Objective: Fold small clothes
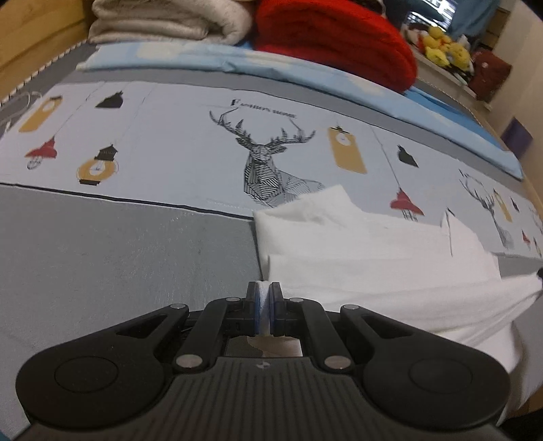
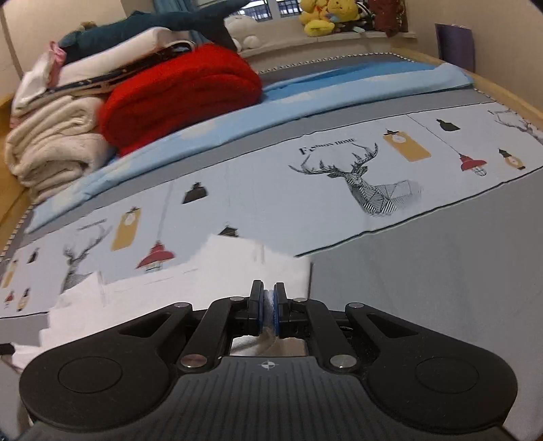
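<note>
A small white garment point(image 1: 373, 257) lies on the bed, spread to the right of my left gripper point(image 1: 264, 288). My left gripper is shut on the garment's near left corner; white cloth shows between its blue pads. In the right wrist view the same white garment point(image 2: 210, 271) spreads to the left. My right gripper point(image 2: 268, 295) is shut on its near right corner, with cloth pinched between the pads. The near edge of the cloth is stretched between the two grippers and lifted slightly off the bed.
The bedsheet point(image 1: 135, 244) is grey with a pale band printed with deer and lamps point(image 2: 366, 190). A red blanket point(image 2: 180, 98) and cream folded blankets point(image 2: 51, 146) are stacked at the far side on a blue sheet point(image 1: 237, 61). Plush toys point(image 2: 325, 13) sit on the sill.
</note>
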### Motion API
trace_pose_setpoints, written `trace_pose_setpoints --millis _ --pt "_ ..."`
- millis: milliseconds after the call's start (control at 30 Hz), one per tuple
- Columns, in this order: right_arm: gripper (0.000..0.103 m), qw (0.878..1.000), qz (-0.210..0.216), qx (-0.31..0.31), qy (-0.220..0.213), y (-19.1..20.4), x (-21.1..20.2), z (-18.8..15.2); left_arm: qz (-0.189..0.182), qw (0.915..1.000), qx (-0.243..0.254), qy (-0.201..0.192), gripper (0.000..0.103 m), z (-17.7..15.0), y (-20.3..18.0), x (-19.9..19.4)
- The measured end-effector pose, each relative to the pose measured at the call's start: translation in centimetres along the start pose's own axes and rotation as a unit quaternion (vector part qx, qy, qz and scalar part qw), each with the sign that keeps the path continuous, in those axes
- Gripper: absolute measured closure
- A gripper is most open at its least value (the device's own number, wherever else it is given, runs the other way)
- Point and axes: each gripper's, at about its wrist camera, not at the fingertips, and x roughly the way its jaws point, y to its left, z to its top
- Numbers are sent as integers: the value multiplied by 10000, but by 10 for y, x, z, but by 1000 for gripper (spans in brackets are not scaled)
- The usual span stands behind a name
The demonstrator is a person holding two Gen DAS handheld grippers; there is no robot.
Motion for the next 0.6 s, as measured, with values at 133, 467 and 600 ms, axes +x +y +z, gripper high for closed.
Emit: trace_pose_setpoints --millis 133,467,600 --pt "98 9999 -26 26 123 1 20 6 -143 9989 -429 97 96 10 22 10" --pt "88 9988 -384 302 85 -19 9 -1 -56 9981 -502 343 78 -15 37 -8" --pt "87 9985 -381 193 334 -15 5 -13 -122 9982 -460 376 74 -29 31 -13"
